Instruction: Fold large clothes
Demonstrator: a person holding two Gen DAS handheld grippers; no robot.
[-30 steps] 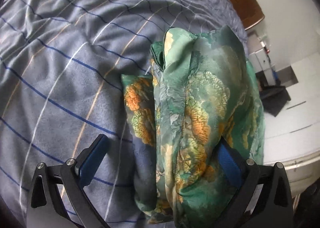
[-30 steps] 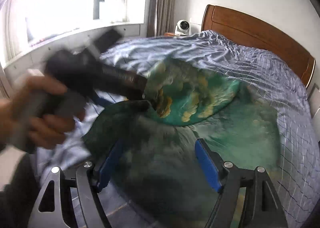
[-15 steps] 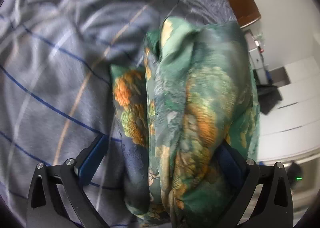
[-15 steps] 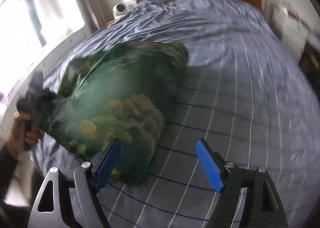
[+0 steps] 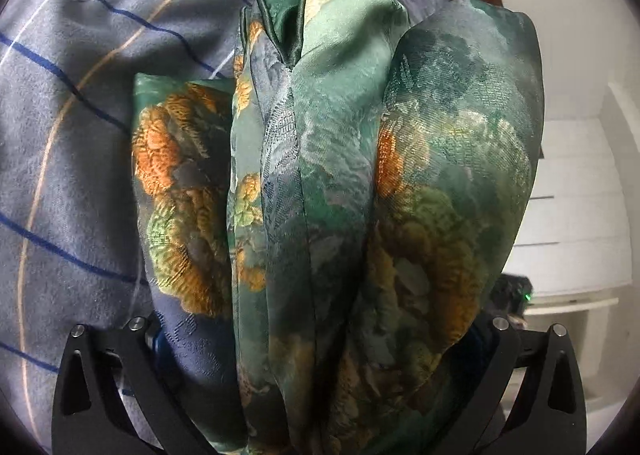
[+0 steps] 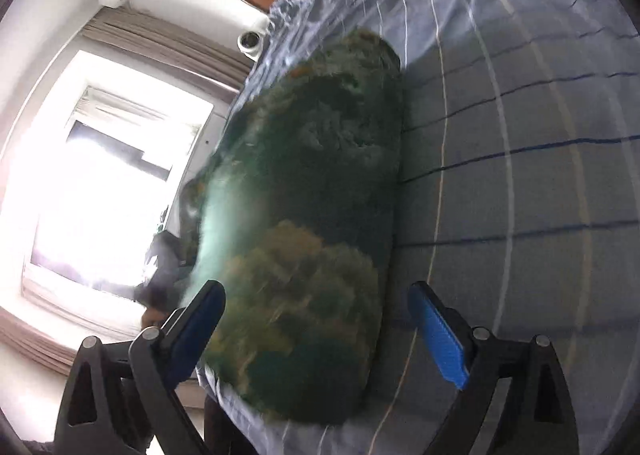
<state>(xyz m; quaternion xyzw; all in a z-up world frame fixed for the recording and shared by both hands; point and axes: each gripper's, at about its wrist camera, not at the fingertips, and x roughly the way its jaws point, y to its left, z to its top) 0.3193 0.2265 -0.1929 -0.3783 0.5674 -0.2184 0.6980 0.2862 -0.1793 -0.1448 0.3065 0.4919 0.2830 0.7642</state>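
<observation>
My left hand-held gripper (image 5: 320,355) straddles the bunched green garment (image 5: 340,175), grip uncertain; right hand-held gripper (image 6: 316,331) gapes empty. Garment lies mostly folded on the bed (image 6: 520,135); final tidying remains.

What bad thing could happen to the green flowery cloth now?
1. The green garment fills the left gripper as a thick, shiny bunch of layers; one layer might slide out and undo the fold.
2. The right gripper is open and holds nothing, so only one side seems held. The garment lies near the edge of the bed and might slip off.
</observation>
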